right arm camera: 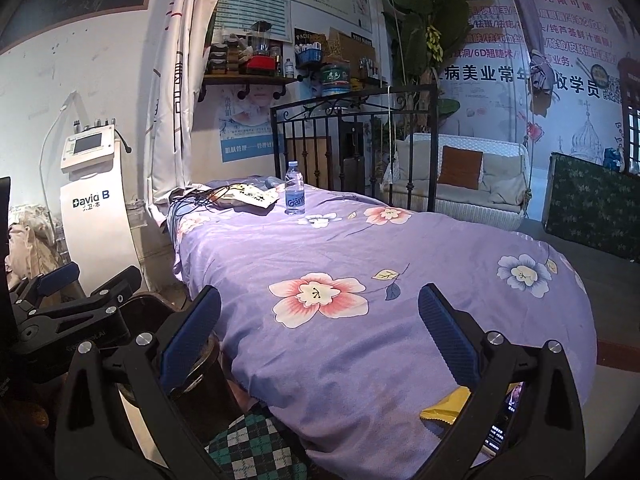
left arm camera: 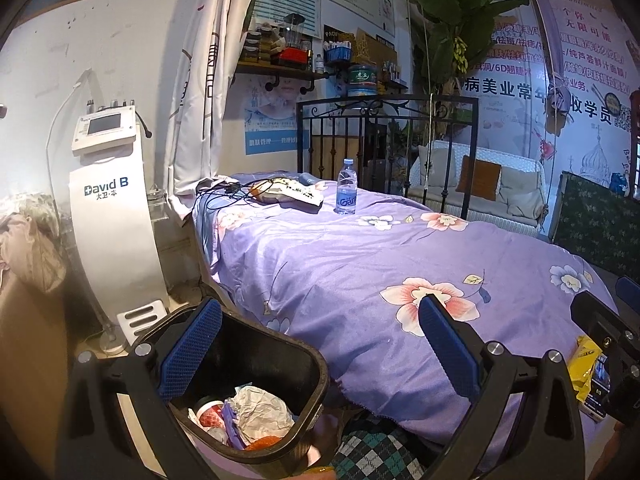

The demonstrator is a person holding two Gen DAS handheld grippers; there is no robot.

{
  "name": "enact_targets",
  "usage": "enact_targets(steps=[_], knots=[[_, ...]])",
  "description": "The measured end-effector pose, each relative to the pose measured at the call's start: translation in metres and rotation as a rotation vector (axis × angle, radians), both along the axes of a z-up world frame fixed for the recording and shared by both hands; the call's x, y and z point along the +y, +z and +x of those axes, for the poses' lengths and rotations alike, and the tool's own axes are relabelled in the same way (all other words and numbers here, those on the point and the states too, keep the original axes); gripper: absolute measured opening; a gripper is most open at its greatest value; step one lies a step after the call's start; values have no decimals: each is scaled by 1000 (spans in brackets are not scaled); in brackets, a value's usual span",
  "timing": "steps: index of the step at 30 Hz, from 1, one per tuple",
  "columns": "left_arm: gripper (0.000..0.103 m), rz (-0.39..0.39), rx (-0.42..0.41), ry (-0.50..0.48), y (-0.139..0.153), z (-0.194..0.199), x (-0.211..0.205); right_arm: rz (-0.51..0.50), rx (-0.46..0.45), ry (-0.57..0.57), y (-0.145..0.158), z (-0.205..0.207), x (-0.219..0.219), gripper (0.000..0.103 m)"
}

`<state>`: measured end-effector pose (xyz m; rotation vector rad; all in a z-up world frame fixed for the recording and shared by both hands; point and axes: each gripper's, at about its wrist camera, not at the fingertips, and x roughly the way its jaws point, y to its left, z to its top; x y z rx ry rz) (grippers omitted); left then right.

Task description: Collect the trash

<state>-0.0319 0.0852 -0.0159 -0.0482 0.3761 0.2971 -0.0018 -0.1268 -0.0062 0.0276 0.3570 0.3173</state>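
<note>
Beside the bed point(left arm camera: 360, 264), at its near left edge, a black bin point(left arm camera: 280, 392) holds crumpled paper trash point(left arm camera: 260, 408). A yellow wrapper point(right arm camera: 448, 404) lies on the bed's near right edge; a water bottle point(left arm camera: 346, 187) stands at its far end. Left tool point(left arm camera: 320, 320) and right tool point(right arm camera: 320, 320) both gape wide, empty.

The right gripper point(right arm camera: 320, 320) hangs over the near end of the bed point(right arm camera: 400, 248), its blue-padded jaws spread wide with nothing between them. A yellow wrapper point(right arm camera: 446, 404) lies on the bed's purple floral cover just inside the right finger, beside a phone point(right arm camera: 505, 420) with a lit screen. At the bed's far end a water bottle point(right arm camera: 295, 194) stands upright next to a printed bag point(right arm camera: 252, 197) and cables. The left gripper point(right arm camera: 80, 280) is off the bed's left edge, above a dark bin point(right arm camera: 200, 368).
</note>
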Motion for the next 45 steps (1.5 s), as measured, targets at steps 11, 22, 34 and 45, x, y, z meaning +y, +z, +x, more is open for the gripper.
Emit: enact_targets(steps=[11,22,34,45], knots=[[97,-5,-1,1,-1,-1,1,-7,5,3,0,-2,1,97],[97,-6,0,-1,-1,-1,2,1,9,-6,1,-3,0,97],[97,-10,2,1,0,0,1,6,9,-11,2,-4,-2,97],[97,-12,9,6,0,0,0,2,14,-10,2,-7,1,97]])
